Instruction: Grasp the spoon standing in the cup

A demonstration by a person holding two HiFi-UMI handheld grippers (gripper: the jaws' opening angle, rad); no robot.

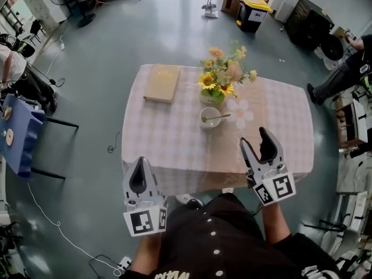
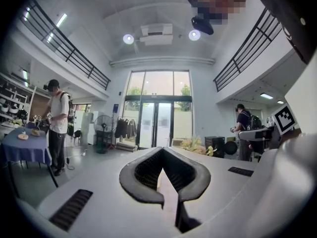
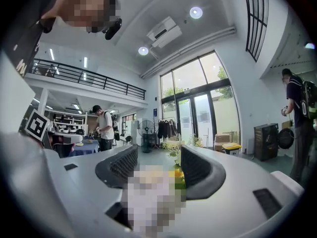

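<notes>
The table [image 1: 174, 153] stands in the middle of the hall under a pale checked cloth. The white cup [image 1: 209, 119] sits near its centre, just in front of the vase [image 1: 212, 98] of yellow and peach flowers [image 1: 224, 74]. The spoon [image 1: 217, 117] rests in the cup, its handle leaning out over the rim toward the person's right. A tan book [image 1: 162, 83] lies flat on the far left part of the cloth, well apart from the cup.

The person stands at the near edge with a gripper in each hand. The left gripper [image 1: 140, 163] hangs just off the near left corner of the table. Its fingers are pressed together at the tips, with nothing between them (its own view [image 2: 161, 150] shows the dark pads meeting in a point). The right gripper [image 1: 252, 136] hovers over the cloth near the cup, on its right and closer to the person, not touching it. Its fingers are spread wide and hold nothing, and in the right gripper view [image 3: 158, 155] the flowers show through the gap.

A blue-covered table [image 1: 20, 132] stands off to the left.
</notes>
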